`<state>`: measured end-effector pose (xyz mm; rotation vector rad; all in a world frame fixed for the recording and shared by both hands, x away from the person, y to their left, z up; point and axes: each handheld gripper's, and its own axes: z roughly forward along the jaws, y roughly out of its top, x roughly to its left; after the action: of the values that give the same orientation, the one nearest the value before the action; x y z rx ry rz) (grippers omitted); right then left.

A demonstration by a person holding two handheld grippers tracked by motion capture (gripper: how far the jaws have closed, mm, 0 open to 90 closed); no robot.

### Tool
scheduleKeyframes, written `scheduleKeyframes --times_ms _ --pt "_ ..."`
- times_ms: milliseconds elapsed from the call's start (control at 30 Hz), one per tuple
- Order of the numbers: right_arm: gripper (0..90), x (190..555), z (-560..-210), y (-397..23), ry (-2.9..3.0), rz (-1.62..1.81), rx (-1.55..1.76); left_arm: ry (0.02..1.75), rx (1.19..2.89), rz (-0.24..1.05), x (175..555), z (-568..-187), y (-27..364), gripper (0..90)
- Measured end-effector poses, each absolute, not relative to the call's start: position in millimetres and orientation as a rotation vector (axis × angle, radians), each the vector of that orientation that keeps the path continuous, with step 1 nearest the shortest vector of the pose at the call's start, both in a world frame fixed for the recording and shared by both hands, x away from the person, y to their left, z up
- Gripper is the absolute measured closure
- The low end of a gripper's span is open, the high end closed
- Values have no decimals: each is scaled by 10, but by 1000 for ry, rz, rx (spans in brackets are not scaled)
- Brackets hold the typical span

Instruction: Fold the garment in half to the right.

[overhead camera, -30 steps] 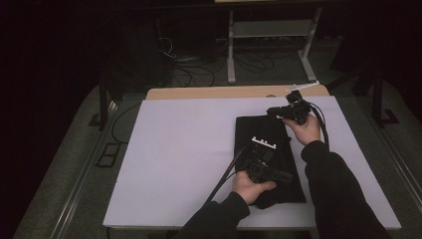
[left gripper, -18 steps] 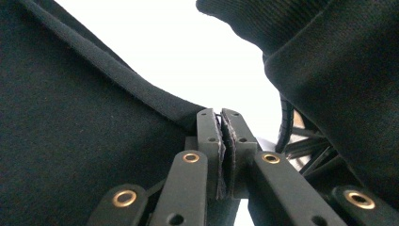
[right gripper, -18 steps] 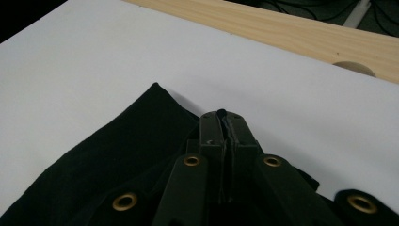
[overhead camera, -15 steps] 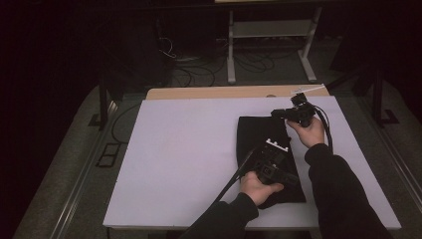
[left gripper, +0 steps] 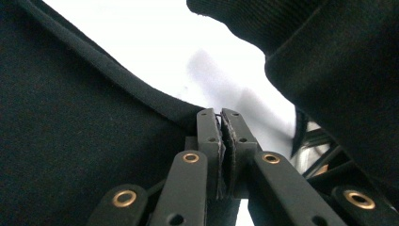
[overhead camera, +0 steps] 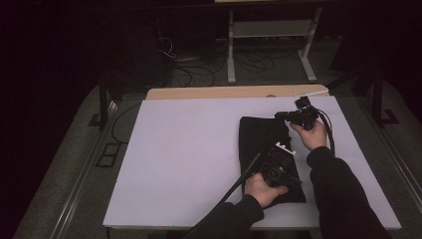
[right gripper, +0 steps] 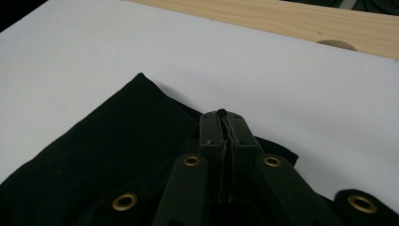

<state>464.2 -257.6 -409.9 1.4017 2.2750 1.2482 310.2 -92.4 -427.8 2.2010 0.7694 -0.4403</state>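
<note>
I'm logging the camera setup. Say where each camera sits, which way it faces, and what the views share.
High view: above the person's side, looking forward and down on the white table; forearms and both hands show.
Left gripper view: on the left tongs, shut on the black cloth; a sleeve shows.
Right gripper view: on the right tongs, shut on the cloth's far edge.
Shared: cloth, table.

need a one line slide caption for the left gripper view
Left gripper shut on the hem of a black cloth over the white table, a dark sleeve close by.
</note>
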Motion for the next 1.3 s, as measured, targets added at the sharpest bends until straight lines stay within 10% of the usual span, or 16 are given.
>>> scheduleKeyframes --times_ms 733,1033,1300 --pt "772 4747 -4314 -2658 2192 1194 1462 784 2291 -398 3067 -4309 -1145 823" --pt "680 4693 -4223 -2874 2157 1229 1534 756 2241 -363 3052 -4259 -1140 575" --pt "419 4588 -4129 -2946 2150 1230 1534 742 2190 -348 3102 -4189 -1055 384"
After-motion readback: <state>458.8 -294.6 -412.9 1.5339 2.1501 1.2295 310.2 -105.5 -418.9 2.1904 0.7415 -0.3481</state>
